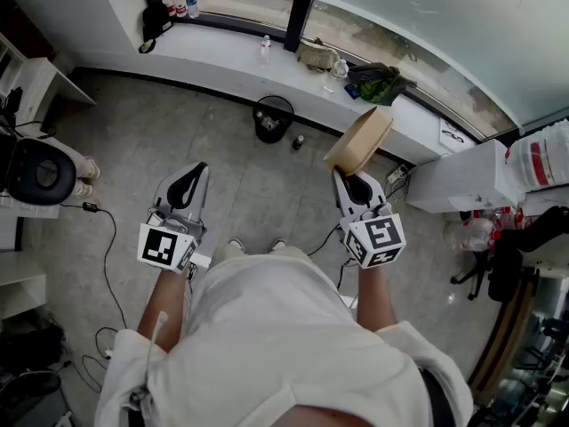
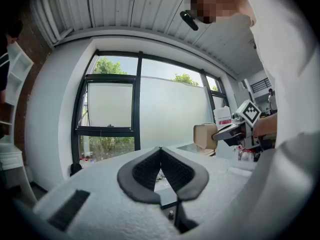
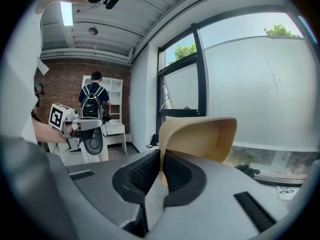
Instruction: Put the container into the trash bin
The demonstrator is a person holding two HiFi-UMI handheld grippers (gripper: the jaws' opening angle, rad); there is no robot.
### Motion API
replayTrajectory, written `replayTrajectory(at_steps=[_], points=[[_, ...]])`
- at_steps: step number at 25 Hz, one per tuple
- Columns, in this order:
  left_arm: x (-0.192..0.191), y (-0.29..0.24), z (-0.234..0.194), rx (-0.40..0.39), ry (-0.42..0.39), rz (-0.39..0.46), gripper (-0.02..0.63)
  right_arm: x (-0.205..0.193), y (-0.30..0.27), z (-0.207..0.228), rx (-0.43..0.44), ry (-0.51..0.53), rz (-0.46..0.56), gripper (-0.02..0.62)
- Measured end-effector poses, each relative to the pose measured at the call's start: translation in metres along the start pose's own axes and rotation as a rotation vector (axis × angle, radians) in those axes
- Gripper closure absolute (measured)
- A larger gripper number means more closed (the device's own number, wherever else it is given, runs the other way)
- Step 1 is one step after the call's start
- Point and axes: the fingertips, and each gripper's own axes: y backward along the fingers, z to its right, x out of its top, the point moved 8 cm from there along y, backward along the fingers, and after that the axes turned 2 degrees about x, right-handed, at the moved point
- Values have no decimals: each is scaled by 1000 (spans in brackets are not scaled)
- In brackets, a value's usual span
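Observation:
In the head view my right gripper point(image 1: 351, 178) is shut on the rim of a tan paper container point(image 1: 360, 139), held tilted above the floor. The right gripper view shows the container's thin wall point(image 3: 200, 136) pinched between the pads of that gripper point(image 3: 162, 159). A black round trash bin point(image 1: 273, 118) stands on the floor by the window ledge, ahead and left of the container. My left gripper point(image 1: 190, 176) hovers at the left, its tips point(image 2: 160, 152) meeting with nothing between them. The left gripper view catches the container point(image 2: 204, 136) at its right side.
A white window ledge point(image 1: 222, 50) carries bottles and a green bag point(image 1: 378, 83). A white cabinet point(image 1: 458, 181) stands at the right, a black chair point(image 1: 40, 172) and shelves at the left. Cables point(image 1: 107, 238) trail on the floor. A person with a backpack point(image 3: 94, 104) stands by white shelves.

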Motion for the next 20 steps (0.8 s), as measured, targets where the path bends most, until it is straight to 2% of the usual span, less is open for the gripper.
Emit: replayTrajectory(at_steps=[8, 15, 20], points=[[2, -4, 18, 23, -10, -4, 591, -7, 14, 16, 7, -9, 8, 572], [-1, -8, 30, 85, -10, -5, 591, -9, 13, 36, 89, 12, 13, 571], [-9, -9, 39, 116, -11, -27, 591, -14, 4, 56, 96, -1, 25, 571]])
